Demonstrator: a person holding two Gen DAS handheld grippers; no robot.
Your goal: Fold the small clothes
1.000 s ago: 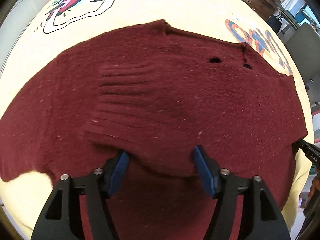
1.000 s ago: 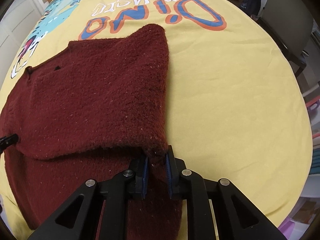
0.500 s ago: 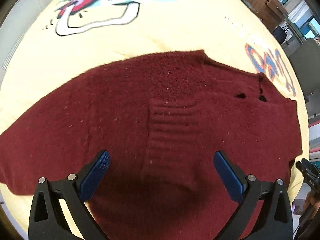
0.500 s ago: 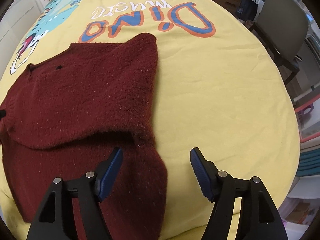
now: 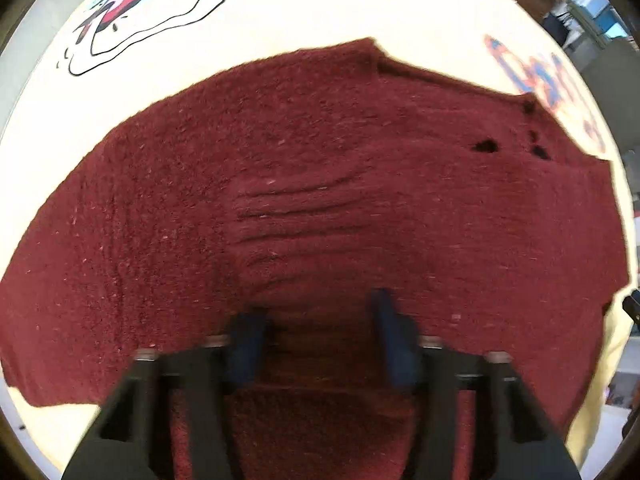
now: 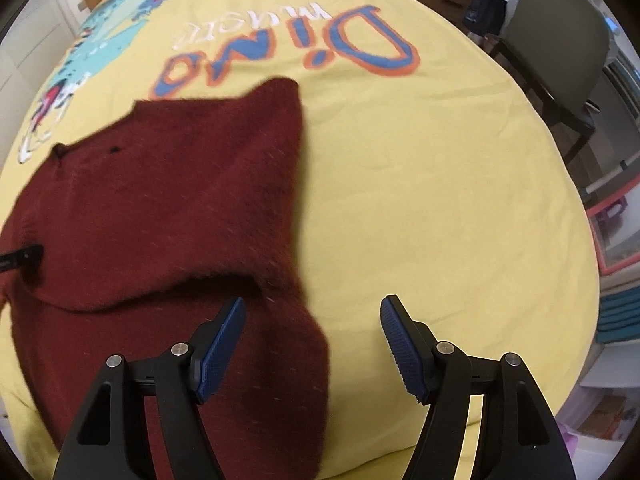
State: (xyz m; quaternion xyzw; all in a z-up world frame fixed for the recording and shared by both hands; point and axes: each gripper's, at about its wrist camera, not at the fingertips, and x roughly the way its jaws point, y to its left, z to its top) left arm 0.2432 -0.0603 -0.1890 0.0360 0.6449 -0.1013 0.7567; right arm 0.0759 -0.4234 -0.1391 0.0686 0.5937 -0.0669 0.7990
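Observation:
A dark red knitted sweater (image 5: 320,184) lies flat on the yellow printed cloth (image 5: 280,12), with a ribbed sleeve cuff (image 5: 288,220) folded onto its middle. My left gripper (image 5: 316,332) hovers low over the sweater's near part, its jaws partly open with nothing between them; the view is blurred. In the right wrist view the sweater (image 6: 160,200) has its right side folded over the body. My right gripper (image 6: 312,344) is open and empty above the sweater's lower right corner. The left gripper's tip (image 6: 20,258) shows at the left edge.
The yellow cloth (image 6: 440,200) carries a "Dino" print (image 6: 280,56) beyond the sweater and a cartoon mouth print (image 5: 132,12). A grey chair (image 6: 560,48) stands past the far right edge. Storage boxes (image 6: 612,232) stand at the right.
My right gripper opened and let go of the sweater's folded edge, then backed off. My left gripper opened wide, then narrowed again and moved lower over the sweater.

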